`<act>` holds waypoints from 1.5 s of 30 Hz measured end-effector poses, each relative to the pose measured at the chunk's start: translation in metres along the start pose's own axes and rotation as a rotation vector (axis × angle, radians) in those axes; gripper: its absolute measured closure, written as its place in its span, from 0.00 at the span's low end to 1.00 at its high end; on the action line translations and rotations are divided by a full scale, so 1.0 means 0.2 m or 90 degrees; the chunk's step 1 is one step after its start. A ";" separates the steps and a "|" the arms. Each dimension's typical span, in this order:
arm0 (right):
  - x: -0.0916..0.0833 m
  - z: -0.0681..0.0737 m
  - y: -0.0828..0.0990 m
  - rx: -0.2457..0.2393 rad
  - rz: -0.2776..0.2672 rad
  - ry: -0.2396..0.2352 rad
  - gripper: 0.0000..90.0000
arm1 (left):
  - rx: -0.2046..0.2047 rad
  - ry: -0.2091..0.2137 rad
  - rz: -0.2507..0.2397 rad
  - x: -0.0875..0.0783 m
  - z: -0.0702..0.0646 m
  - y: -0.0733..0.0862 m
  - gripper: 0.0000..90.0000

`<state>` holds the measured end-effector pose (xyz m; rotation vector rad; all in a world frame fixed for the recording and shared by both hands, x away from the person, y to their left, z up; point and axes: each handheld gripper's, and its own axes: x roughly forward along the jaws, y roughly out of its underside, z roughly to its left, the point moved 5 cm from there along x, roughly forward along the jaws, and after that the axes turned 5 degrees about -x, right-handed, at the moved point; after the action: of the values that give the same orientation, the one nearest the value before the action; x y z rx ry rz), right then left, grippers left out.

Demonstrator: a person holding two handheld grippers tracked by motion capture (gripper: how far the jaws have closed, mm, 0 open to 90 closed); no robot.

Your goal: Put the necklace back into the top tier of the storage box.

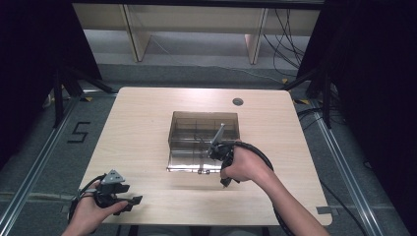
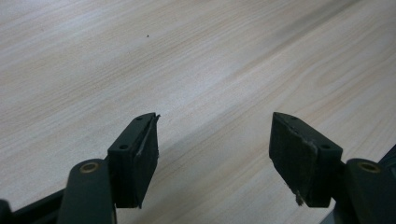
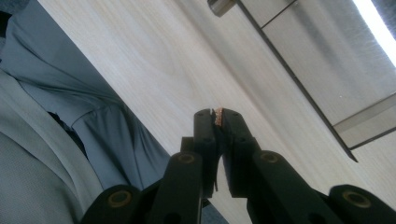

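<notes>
Fingers of the right gripper [image 1: 224, 183] are pressed together with nothing large between them; in the right gripper view a small tan fleck sits at the tips [image 3: 218, 116], too small to identify. In the high view this gripper sits just right of centre, at the near right corner of the clear compartment box [image 1: 202, 140], which lies at mid-frame on the table [image 1: 142, 128]. Its fingers seem to point back toward the bottom edge of the picture, so the box lies behind them, not ahead. In the right gripper view the box's clear panel [image 3: 327, 70] runs across the upper right, with the person's grey shirt [image 3: 56, 140] at the left.

The left gripper [image 1: 132, 201] rests at the lower left of the high view, well apart from the box, its fingers [image 2: 135, 158] spread wide over bare table and holding nothing.

By my reading the right hand is far nearer the box. Any reach into a compartment would first call for turning that gripper toward it.
</notes>
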<state>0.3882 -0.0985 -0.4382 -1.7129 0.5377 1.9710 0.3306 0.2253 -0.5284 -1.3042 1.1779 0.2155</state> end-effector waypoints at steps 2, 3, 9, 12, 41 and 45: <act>-0.01 -0.01 0.00 -0.007 -0.004 -0.003 0.95 | -0.001 0.000 0.001 0.00 0.00 0.00 0.36; -0.02 -0.01 0.00 -0.006 -0.004 -0.001 0.95 | 0.000 0.000 0.001 0.00 0.00 0.00 0.36; -0.06 -0.03 0.00 0.011 -0.009 0.002 0.95 | 0.000 0.000 0.000 0.00 0.00 0.00 0.36; -0.08 -0.05 0.00 -0.006 -0.015 0.004 0.95 | 0.000 0.000 0.000 0.00 0.00 0.00 0.36; -0.24 -0.08 -0.04 0.041 -0.062 0.006 0.95 | 0.011 -0.006 0.000 0.00 0.01 0.00 0.36; -0.26 -0.09 -0.04 0.047 -0.072 0.007 0.95 | 0.013 -0.006 0.001 0.00 0.01 0.00 0.36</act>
<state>0.4124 -0.1063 -0.3897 -1.6730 0.4993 1.8413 0.3322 0.2267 -0.5285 -1.2842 1.1697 0.2100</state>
